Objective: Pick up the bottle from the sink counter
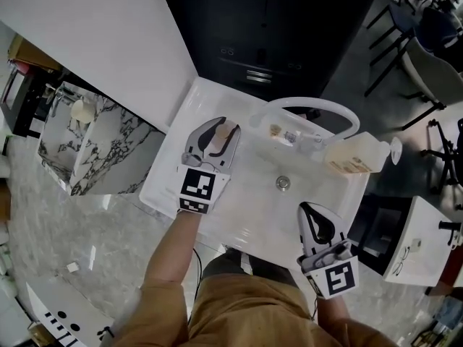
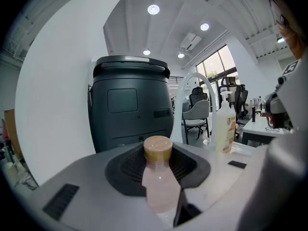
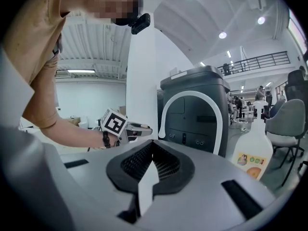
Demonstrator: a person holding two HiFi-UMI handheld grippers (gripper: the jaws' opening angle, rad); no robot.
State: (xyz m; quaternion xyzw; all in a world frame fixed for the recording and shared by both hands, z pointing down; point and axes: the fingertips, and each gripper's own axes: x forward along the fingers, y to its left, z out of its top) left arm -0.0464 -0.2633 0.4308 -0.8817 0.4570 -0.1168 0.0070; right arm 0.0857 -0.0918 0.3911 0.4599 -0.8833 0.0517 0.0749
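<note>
A small pale pink bottle [image 2: 159,189] with a tan cap [image 1: 227,129] stands upright between the jaws of my left gripper [image 1: 219,134], which is shut on its body. In the head view this gripper is over the left side of the white sink [image 1: 239,208]. The bottle's lower part is hidden by the jaws. My right gripper [image 1: 314,217] is over the sink's front right corner. Its jaws are shut, with nothing between them [image 3: 150,170]. In the right gripper view, the left gripper [image 3: 126,127] shows ahead on the left, above the counter.
A white arched faucet [image 1: 311,107] rises at the back of the sink, and the drain [image 1: 283,183] is in the middle. A soap pump bottle [image 1: 354,157] stands at the back right. A dark cabinet [image 2: 130,107] is behind, with a white wall [image 1: 101,35] on the left.
</note>
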